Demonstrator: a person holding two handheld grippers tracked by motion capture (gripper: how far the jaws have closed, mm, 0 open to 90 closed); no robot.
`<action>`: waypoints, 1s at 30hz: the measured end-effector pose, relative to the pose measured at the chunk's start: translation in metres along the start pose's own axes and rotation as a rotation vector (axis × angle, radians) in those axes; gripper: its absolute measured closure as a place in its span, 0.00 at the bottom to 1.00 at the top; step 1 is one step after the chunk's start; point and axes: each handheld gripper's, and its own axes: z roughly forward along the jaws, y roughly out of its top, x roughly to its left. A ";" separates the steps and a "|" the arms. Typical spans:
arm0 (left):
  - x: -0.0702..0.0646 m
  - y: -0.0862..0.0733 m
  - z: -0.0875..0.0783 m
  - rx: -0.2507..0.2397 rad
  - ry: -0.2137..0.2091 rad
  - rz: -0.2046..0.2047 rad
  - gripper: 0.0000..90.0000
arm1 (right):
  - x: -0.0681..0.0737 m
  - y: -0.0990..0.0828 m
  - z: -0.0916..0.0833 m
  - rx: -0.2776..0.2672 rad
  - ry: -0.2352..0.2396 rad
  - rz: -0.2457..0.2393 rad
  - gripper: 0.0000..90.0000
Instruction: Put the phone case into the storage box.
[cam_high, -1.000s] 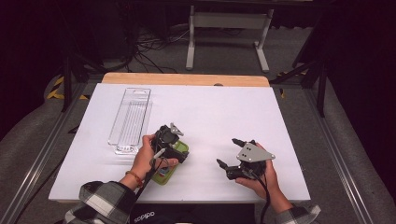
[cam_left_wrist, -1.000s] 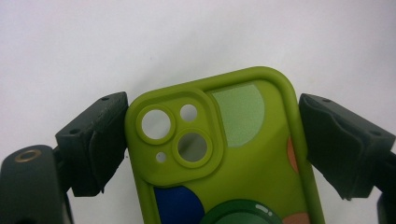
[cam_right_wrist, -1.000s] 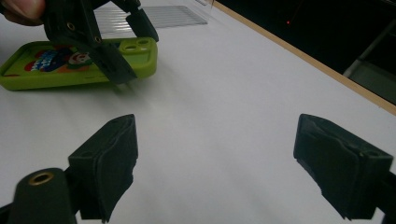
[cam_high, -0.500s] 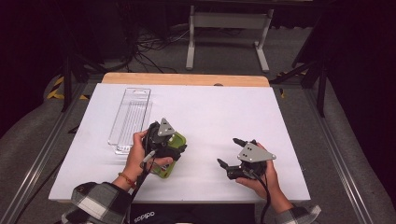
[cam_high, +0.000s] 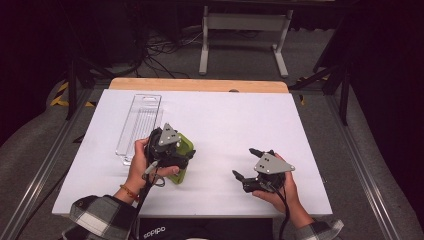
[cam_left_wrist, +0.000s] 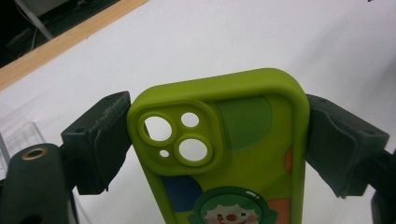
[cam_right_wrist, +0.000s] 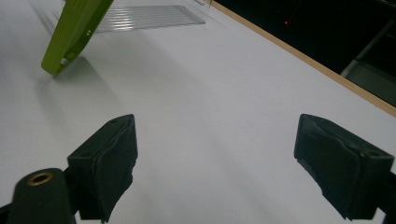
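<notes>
The green phone case (cam_left_wrist: 224, 149) is clamped by its long edges in the left claw (cam_high: 170, 150), tilted above the white bench (cam_high: 230, 125) beside a clear tray (cam_high: 139, 125). The right claw (cam_high: 252, 167) rests wide open, holding nothing. A wooden edge (cam_high: 200, 85) borders the bench; grey floor (cam_high: 300, 50) and cables (cam_high: 160, 55) lie beyond.

The left tool (cam_high: 172, 150) grips a green phone case (cam_high: 183, 152) (tilted, 1 end on the white surface (cam_high: 225, 125)), a clear tray (cam_high: 139, 122) just beyond it. The right tool (cam_high: 247, 165) rests well apart, jaws spread.
</notes>
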 end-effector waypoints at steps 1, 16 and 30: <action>0.001 0.000 -0.001 0.001 0.007 0.013 0.17 | 0.000 0.000 0.000 0.000 0.000 0.000 0.16; 0.004 0.004 -0.021 -0.070 0.041 0.008 0.17 | 0.000 0.000 -0.001 -0.001 -0.002 -0.002 0.16; 0.012 0.005 -0.036 -0.122 0.074 -0.021 0.17 | 0.000 0.000 -0.001 0.000 -0.004 -0.006 0.16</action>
